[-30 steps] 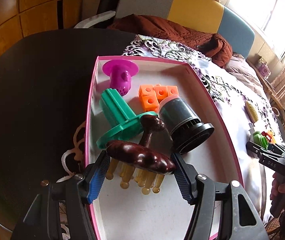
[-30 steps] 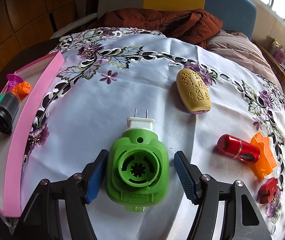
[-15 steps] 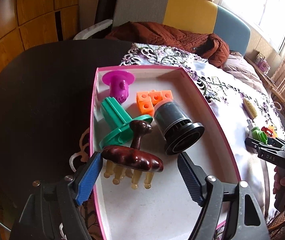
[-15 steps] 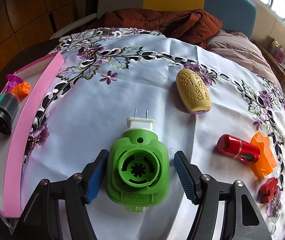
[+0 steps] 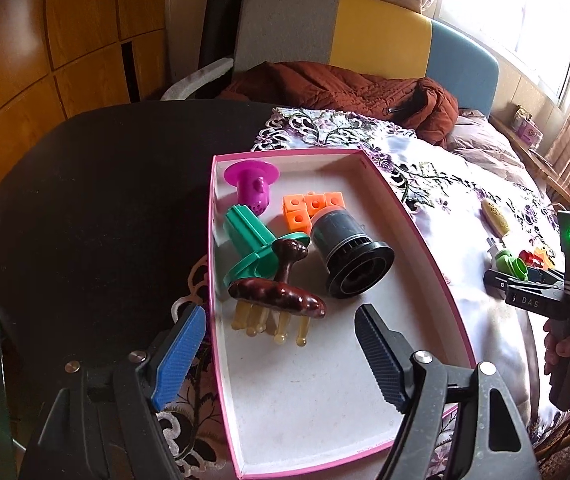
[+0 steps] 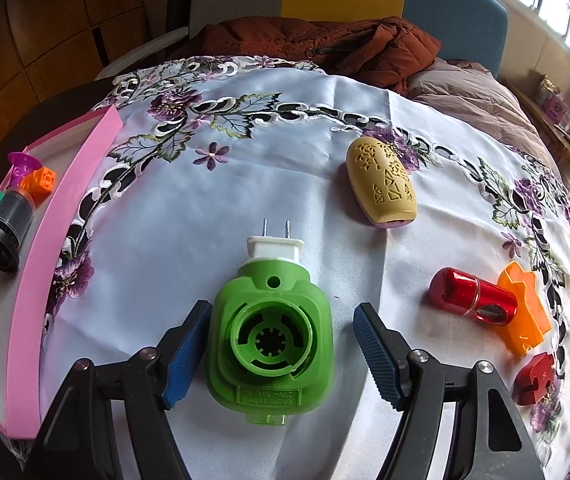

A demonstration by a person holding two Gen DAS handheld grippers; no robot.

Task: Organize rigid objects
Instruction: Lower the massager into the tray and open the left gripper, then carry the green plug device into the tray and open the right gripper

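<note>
The green plug-in device (image 6: 271,330) lies on the tablecloth (image 6: 205,208) exactly between the wide-open, empty jaws of the right gripper (image 6: 275,350), its prongs pointing away, while the left gripper (image 5: 281,350), also open and empty, hovers over the pink-rimmed box (image 5: 425,240)

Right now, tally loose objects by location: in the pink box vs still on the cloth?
In the pink box: 5 (purple funnel piece, orange blocks, teal flanged piece, black cylinder, brown wooden massager)
On the cloth: 5 (green plug-in unit, yellow oval case, red cylinder, orange star piece, dark red block)
Total: 10
</note>
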